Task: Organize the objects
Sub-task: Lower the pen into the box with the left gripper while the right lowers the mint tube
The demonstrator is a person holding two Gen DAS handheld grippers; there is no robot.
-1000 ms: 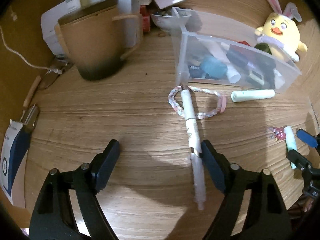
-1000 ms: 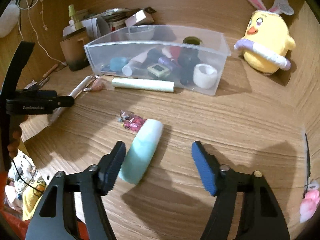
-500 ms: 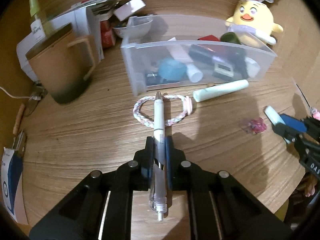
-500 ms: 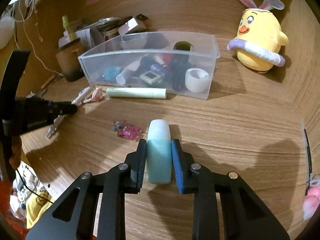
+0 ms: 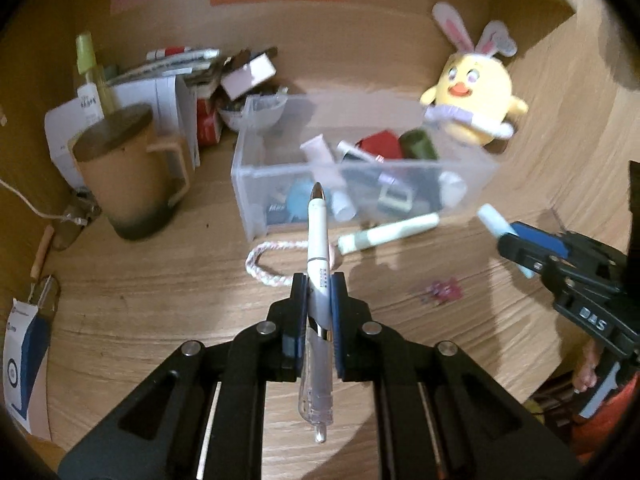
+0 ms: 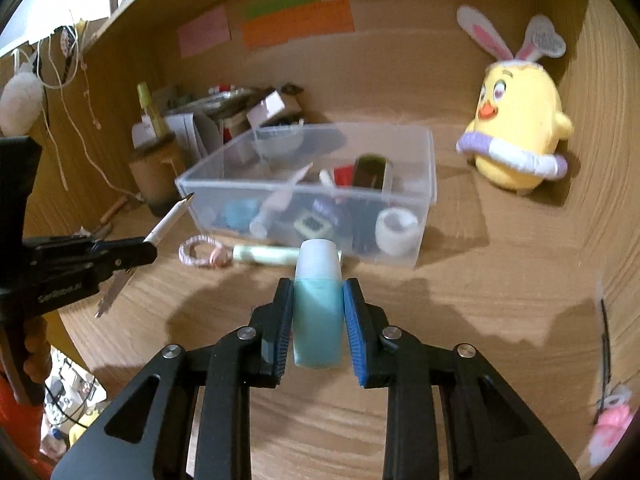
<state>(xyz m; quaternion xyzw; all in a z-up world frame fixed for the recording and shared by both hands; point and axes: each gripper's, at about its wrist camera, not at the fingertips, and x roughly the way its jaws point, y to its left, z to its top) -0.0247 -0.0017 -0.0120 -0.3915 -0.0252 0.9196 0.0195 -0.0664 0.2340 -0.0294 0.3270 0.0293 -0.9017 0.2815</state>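
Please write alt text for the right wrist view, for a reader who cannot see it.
The right gripper is shut on a teal tube with a white cap, above a wooden desk. Ahead sits a clear plastic bin of small items; a yellow chick plush stands to its right.

Wooden desk: clear bin centre, yellow chick plush far right, lidded mug left, braided loop near bin.
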